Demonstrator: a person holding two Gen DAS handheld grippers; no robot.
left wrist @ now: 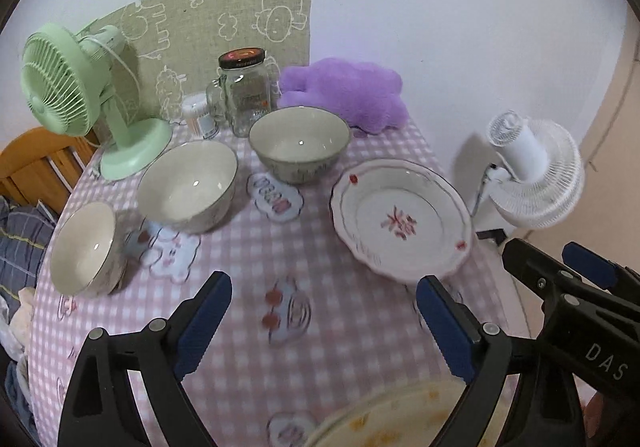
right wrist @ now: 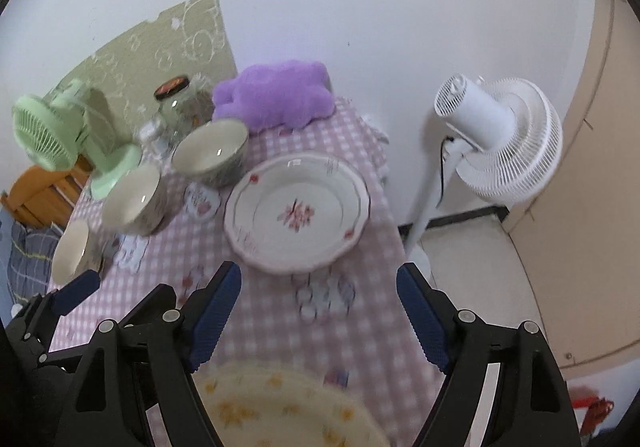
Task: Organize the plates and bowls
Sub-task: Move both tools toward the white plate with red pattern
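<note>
Bowls, three [left wrist: 188,185] [left wrist: 299,143] [left wrist: 86,247], and the floral plate [left wrist: 400,223] sit empty; the lidded glass jar [left wrist: 244,95] too. Both grippers [left wrist: 324,323] [right wrist: 318,315] gape apart, holding nothing.

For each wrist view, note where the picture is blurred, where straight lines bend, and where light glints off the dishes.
Left wrist view: the tablecloth prints and the yellow-flowered plate at the bottom smear; small highlights glint inside the three bowls. Right wrist view: the yellow-flowered plate is again soft, the wall edge beside the white fan bows with fisheye distortion, and dark corners frame both pictures.
</note>
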